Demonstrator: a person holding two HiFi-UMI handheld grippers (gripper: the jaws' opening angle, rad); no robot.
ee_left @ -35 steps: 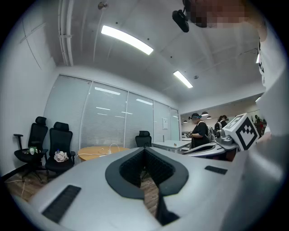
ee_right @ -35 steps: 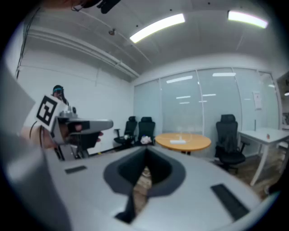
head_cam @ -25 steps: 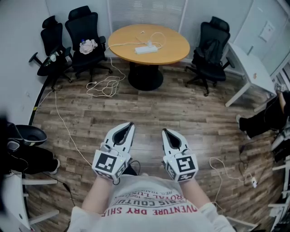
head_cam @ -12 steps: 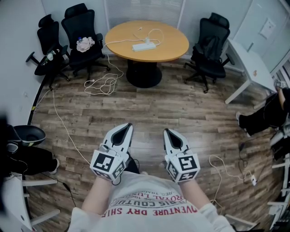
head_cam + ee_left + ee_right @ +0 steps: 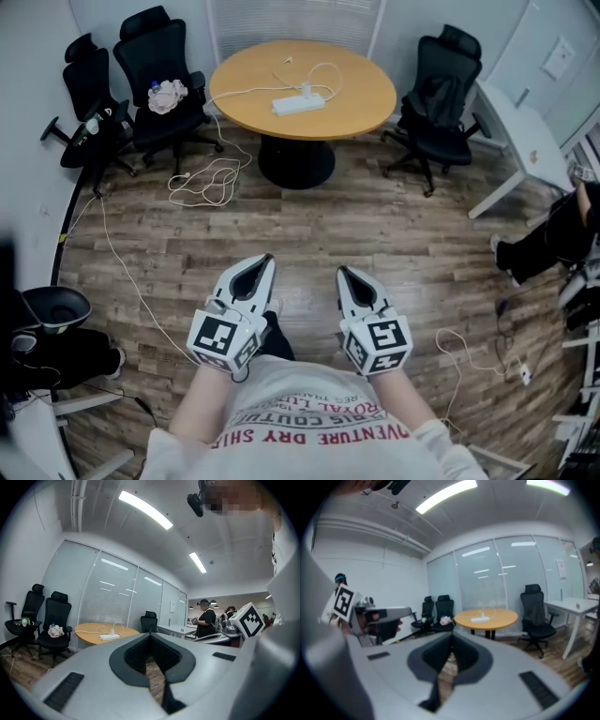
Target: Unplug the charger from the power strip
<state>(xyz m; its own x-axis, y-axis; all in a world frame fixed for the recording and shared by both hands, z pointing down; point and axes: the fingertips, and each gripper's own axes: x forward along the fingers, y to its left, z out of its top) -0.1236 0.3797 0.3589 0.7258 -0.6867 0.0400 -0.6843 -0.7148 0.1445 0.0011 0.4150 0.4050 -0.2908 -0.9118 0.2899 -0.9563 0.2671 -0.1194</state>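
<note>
1. One power strip (image 5: 300,103) is lying on the far round table (image 5: 367,111), with the charger (image 5: 306,90) sitting plugged in.
2. Left gripper (image 5: 263,260) and right gripper (image 5: 343,273) are hovering near, well apart from it, jaws together, empty.
3. Likely approaching; next is calling for reaching the table and opening the jaws.

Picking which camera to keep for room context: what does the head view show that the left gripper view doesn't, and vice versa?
Only the head view: the tangle of white cable lying on the wooden floor beside the table.
Only the left gripper view: the ceiling lights and a standing person in a cap.
Both: the round wooden table, the white power strip on it, and the black chairs.
</note>
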